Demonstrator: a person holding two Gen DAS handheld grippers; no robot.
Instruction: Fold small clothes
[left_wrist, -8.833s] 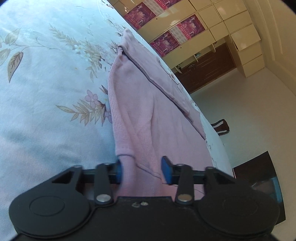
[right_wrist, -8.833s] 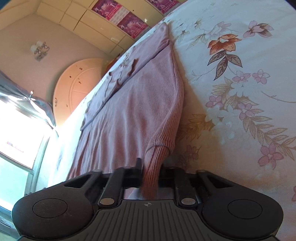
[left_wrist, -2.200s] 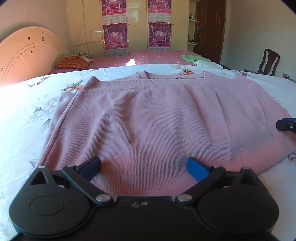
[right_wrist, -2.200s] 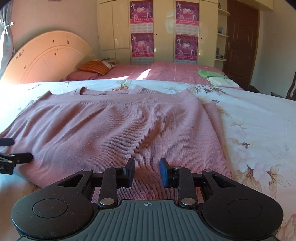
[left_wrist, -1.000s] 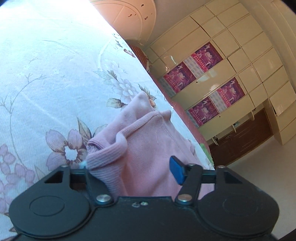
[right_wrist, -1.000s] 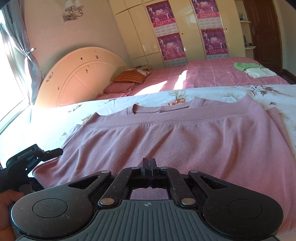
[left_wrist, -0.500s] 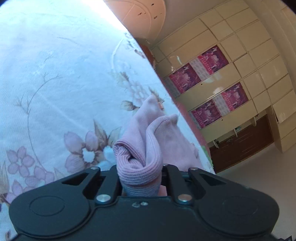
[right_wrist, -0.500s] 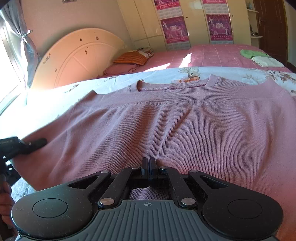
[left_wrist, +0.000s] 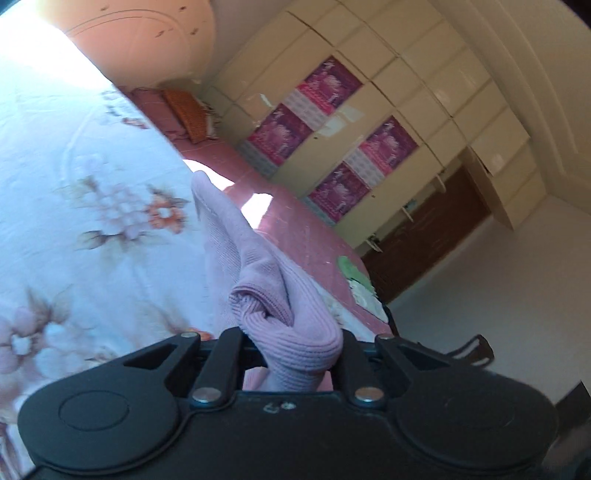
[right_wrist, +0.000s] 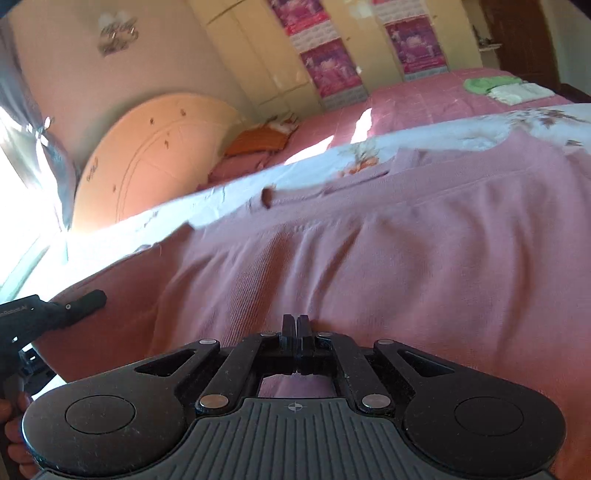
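A pink knit sweater (right_wrist: 406, 258) lies spread across the floral bedspread (right_wrist: 461, 129). My right gripper (right_wrist: 296, 325) is shut at the sweater's near hem, and creases in the knit run toward its tips. At the sweater's left edge is my left gripper (right_wrist: 74, 306), held by a person's hand (right_wrist: 11, 417). In the left wrist view the left gripper (left_wrist: 291, 347) has its jaws closing tight on a bunched roll of the sweater (left_wrist: 258, 266), raised off the bedspread (left_wrist: 92, 221). The cloth hides its fingertips.
A second bed with a pink cover (right_wrist: 424, 96) stands behind, with folded green and white clothes (right_wrist: 491, 83) and an orange pillow (right_wrist: 258, 142). A rounded headboard (right_wrist: 147, 147) and a cream wardrobe (left_wrist: 406, 92) with posters line the walls. A dark chair (left_wrist: 476, 347) stands by the bed's edge.
The left gripper closed on the sweater's bunched left edge and rose with it. The sweater's left side now tents up and wrinkles. The right gripper stayed shut at the hem and rolled slightly.
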